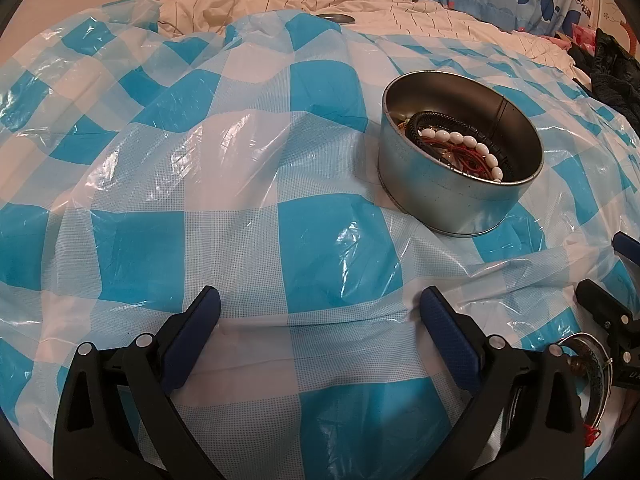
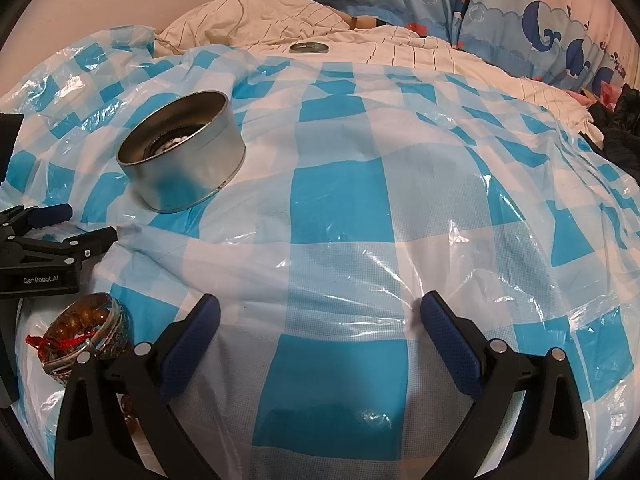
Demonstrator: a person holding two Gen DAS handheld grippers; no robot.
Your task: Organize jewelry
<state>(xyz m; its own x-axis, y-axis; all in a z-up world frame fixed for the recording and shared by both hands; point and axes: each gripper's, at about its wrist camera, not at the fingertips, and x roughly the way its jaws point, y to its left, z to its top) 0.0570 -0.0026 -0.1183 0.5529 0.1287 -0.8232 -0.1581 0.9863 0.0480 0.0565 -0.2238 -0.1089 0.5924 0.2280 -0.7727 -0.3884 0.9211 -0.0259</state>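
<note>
Round tin [image 1: 456, 204]: we count a white bead bracelet [image 1: 476, 150], black band and red cords inside. Brown bead bracelet [image 2: 80, 326] lies loose on the checked sheet [image 2: 344, 208]. Our left gripper [image 1: 320, 320] and right gripper [image 2: 320, 320] hover spread, empty.

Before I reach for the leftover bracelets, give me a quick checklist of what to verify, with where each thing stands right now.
1. Right tongs open and empty: ok, nothing between the pads.
2. Left tongs open and empty: ok.
3. Metal tin upright with its mouth open: ok; a white bead bracelet and dark bands already lie inside.
4. Jewelry left outside the tin: not ok; a silver bangle with brown beads and red cord lies on the checked plastic sheet.
5. Path to that pile: cannot tell; the left tongs sit close beside it.
6. Firm surface under the tin: cannot tell; the sheet is wrinkled.
</note>
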